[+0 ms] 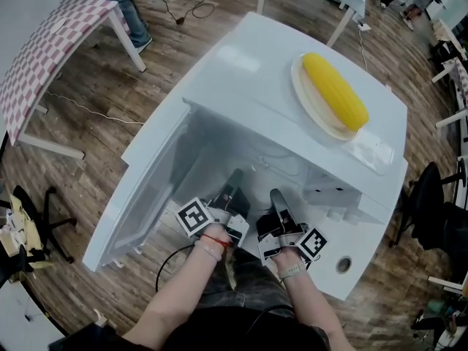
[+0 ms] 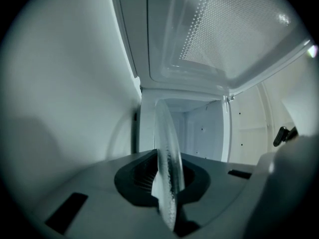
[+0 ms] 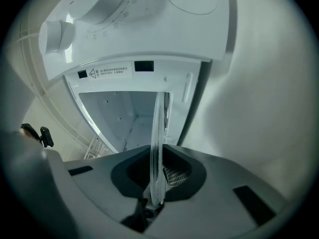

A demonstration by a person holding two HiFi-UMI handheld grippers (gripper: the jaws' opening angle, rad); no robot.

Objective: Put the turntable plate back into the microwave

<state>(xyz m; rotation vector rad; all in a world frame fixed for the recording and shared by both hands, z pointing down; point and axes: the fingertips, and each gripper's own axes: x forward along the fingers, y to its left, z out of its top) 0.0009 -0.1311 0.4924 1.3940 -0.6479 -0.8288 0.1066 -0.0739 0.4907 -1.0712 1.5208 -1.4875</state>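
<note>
The white microwave (image 1: 241, 72) stands below me with its door (image 1: 146, 189) swung open to the left. The clear glass turntable plate (image 2: 167, 168) is held edge-on at the cavity mouth. My left gripper (image 2: 167, 180) is shut on its rim, and my right gripper (image 3: 158, 176) is shut on the rim of the plate (image 3: 156, 148) at the other side. In the head view the left gripper (image 1: 232, 189) and right gripper (image 1: 279, 205) reach side by side into the opening; the glass itself barely shows there. The cavity's back wall lies ahead in both gripper views.
A yellow corn cob (image 1: 335, 90) lies on a white dish (image 1: 303, 93) on top of the microwave. The control panel with its knob (image 3: 57, 36) is right of the opening. A checkered table (image 1: 51, 42), an office chair (image 1: 439, 210) and floor cables surround the spot.
</note>
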